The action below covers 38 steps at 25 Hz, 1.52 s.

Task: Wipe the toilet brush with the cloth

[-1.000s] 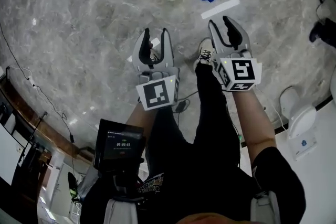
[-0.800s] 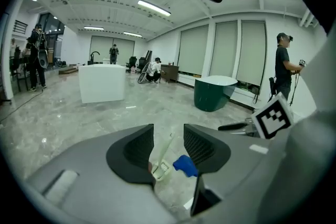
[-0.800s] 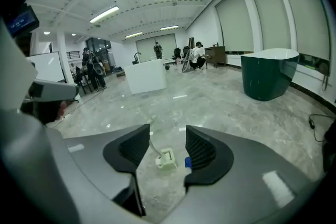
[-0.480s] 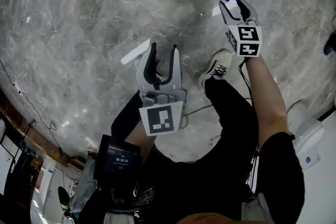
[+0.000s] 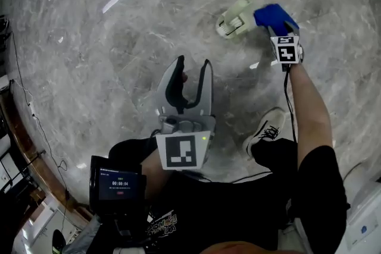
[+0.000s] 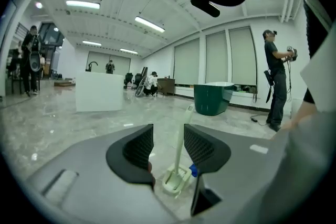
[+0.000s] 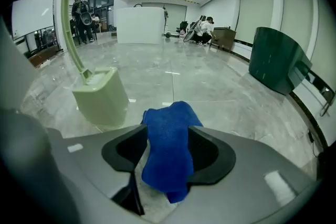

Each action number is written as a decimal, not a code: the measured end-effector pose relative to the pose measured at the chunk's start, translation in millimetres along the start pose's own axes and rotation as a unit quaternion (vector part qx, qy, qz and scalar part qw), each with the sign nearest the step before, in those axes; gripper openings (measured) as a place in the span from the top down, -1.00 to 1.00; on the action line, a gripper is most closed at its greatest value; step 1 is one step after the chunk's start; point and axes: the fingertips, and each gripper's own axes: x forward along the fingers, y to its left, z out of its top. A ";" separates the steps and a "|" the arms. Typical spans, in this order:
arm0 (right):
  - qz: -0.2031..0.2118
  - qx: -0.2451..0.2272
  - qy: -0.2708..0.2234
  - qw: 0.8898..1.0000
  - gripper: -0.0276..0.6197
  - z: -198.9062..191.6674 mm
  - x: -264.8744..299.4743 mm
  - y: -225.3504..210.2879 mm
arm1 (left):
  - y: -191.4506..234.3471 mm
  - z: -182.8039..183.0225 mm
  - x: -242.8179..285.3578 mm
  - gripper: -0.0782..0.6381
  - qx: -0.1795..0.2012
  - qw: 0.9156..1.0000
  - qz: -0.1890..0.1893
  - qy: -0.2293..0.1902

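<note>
A pale green toilet brush (image 5: 235, 24) stands in its holder on the grey marble floor; its handle (image 6: 180, 139) rises upright. A blue cloth (image 5: 271, 16) lies on the floor just right of the holder (image 7: 101, 96). My right gripper (image 5: 284, 28) is down at the cloth. Its jaws have just been opening, and the cloth (image 7: 168, 160) lies between them unpressed. My left gripper (image 5: 193, 62) hovers well short of the brush and is open with nothing in it. Its jaws also widened a little, and they frame the brush far ahead in the left gripper view.
My own legs and a white shoe (image 5: 265, 131) are below the right arm. A small screen device (image 5: 116, 181) hangs at the lower left. A dark green tub (image 7: 278, 60) and a white block (image 6: 98, 92) stand far off, with people in the background.
The right gripper has dropped and reached out from near my shoe to the blue cloth, which now sits between its jaws. The left gripper has sunk lower and stays open.
</note>
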 end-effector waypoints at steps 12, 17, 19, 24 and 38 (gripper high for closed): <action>-0.005 -0.138 0.089 0.986 0.68 -19.8 41.9 9.5 | 13.4 12.8 41.3 0.27 0.020 0.999 -0.001 -0.036; 0.086 -0.132 -0.012 0.987 0.69 47.2 26.6 32.1 | 16.1 7.2 51.0 0.29 -0.013 0.999 0.014 -0.025; 0.123 -0.138 -0.016 0.983 0.69 51.6 29.9 44.3 | 10.8 -1.8 54.7 0.30 0.000 1.000 0.010 -0.023; 0.164 -0.127 0.018 0.978 0.68 46.1 41.1 65.7 | 17.5 -5.9 59.7 0.31 -0.018 1.000 0.023 -0.004; 0.237 -0.146 -0.083 0.957 0.68 134.3 -4.0 85.7 | 18.9 -3.0 66.8 0.31 -0.042 0.999 0.023 0.008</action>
